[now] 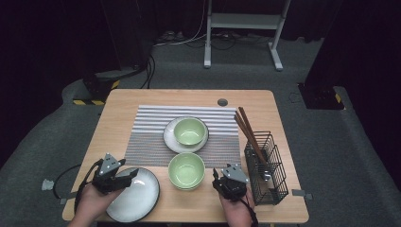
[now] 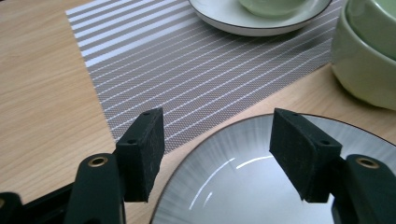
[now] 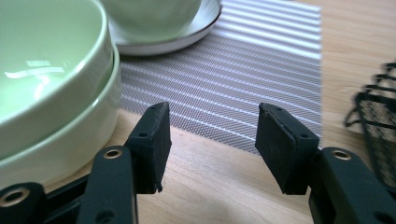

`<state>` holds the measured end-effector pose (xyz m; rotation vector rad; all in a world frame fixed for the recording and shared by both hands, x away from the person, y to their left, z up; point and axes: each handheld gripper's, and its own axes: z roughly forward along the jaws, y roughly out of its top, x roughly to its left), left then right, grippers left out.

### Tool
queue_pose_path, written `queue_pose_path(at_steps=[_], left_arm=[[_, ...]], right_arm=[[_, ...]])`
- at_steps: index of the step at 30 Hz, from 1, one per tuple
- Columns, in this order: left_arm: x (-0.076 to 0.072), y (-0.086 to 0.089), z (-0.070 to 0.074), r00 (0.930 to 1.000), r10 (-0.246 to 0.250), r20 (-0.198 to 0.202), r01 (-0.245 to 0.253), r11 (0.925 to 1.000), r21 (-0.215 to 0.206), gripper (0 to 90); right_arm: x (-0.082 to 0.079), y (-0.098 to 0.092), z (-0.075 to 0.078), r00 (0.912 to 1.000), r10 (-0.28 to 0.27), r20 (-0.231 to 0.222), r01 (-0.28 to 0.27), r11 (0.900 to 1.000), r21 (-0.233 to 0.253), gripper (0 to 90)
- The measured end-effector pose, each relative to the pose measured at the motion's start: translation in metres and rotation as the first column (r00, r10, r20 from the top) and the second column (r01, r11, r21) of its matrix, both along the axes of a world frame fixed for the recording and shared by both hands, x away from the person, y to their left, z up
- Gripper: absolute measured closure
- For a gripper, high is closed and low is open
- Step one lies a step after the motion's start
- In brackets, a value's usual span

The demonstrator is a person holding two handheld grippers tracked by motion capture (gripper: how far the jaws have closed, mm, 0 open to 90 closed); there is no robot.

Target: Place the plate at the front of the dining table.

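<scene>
Green bowls (image 1: pixel 187 170), grey-striped placemat (image 1: pixel 156 127) (white lines), black wire basket (image 1: pixel 267 170).

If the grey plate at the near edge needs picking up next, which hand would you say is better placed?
Left, probably. The left claw hangs open right over the grey plate, its rim between the jaws. The right claw is open beside the stacked green bowls, farther off.
</scene>
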<state>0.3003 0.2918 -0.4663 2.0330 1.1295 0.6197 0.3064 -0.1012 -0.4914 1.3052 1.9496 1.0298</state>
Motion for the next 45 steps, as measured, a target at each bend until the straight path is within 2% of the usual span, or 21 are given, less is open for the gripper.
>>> queue_pose_path(at_steps=[1, 4, 6, 8, 13, 16, 19, 23, 25, 31, 38, 40, 45], left_arm=[[0.0, 0.0, 0.0, 1.0, 0.0, 0.0, 0.0, 1.0, 0.0, 35.6], [-0.002, -0.001, -0.002, 1.0, -0.006, -0.005, 0.006, 0.9999, -0.009, 35.6], [-0.003, -0.001, -0.003, 0.9999, -0.003, -0.01, 0.003, 0.9999, -0.015, 35.6], [-0.003, -0.001, -0.006, 1.0, 0.001, -0.008, -0.001, 0.9999, -0.014, 35.7], [-0.003, 0.002, -0.007, 0.9999, 0.013, 0.008, -0.013, 0.9998, -0.017, 35.6], [-0.004, 0.01, -0.006, 0.9988, 0.034, 0.036, -0.032, 0.9985, -0.045, 35.2], [-0.003, 0.015, -0.006, 0.9982, 0.041, 0.043, -0.039, 0.9977, -0.056, 33.7], [-0.002, 0.037, -0.006, 0.9959, 0.072, 0.055, -0.067, 0.9935, -0.093, 34.0], [-0.001, 0.044, -0.006, 0.9947, 0.09, 0.05, -0.084, 0.9908, -0.106, 34.4], [0.0, 0.054, -0.007, 0.992, 0.118, 0.045, -0.112, 0.9864, -0.121, 34.5], [0.0, 0.049, -0.009, 0.9949, 0.088, 0.048, -0.083, 0.99, -0.114, 33.0], [-0.004, 0.044, -0.007, 0.9935, 0.065, 0.094, -0.055, 0.9927, -0.108, 33.8], [-0.004, 0.043, -0.007, 0.9928, 0.064, 0.102, -0.053, 0.9925, -0.11, 34.2]], right_arm=[[0.0, 0.0, 0.0, 1.0, 0.0, 0.0, 0.0, 1.0, 0.0, 45.0], [-0.008, -0.009, 0.015, 0.9993, -0.009, 0.036, 0.008, 1.0, 0.019, 46.9], [-0.01, -0.012, 0.019, 0.9987, -0.011, 0.05, 0.009, 1.0, 0.029, 47.3], [-0.018, -0.019, 0.028, 0.9966, -0.012, 0.081, 0.007, 0.998, 0.061, 47.7], [-0.028, -0.023, 0.037, 0.9941, 0.0, 0.108, -0.009, 0.997, 0.081, 47.9], [-0.037, -0.024, 0.045, 0.9893, 0.005, 0.146, -0.018, 0.996, 0.085, 47.9], [-0.039, -0.026, 0.049, 0.9855, -0.007, 0.169, -0.007, 0.997, 0.083, 47.7], [-0.043, -0.028, 0.055, 0.9786, -0.008, 0.205, -0.014, 0.995, 0.102, 49.6], [-0.046, -0.029, 0.059, 0.9735, -0.007, 0.229, -0.018, 0.994, 0.104, 50.2], [-0.053, -0.036, 0.068, 0.9661, -0.024, 0.257, -0.008, 0.993, 0.122, 49.8], [-0.055, -0.047, 0.074, 0.9619, -0.054, 0.268, 0.018, 0.991, 0.136, 49.1], [-0.055, -0.051, 0.075, 0.9565, -0.068, 0.284, 0.035, 0.992, 0.12, 49.0], [-0.055, -0.061, 0.076, 0.9504, -0.096, 0.296, 0.059, 0.99, 0.129, 49.8]])
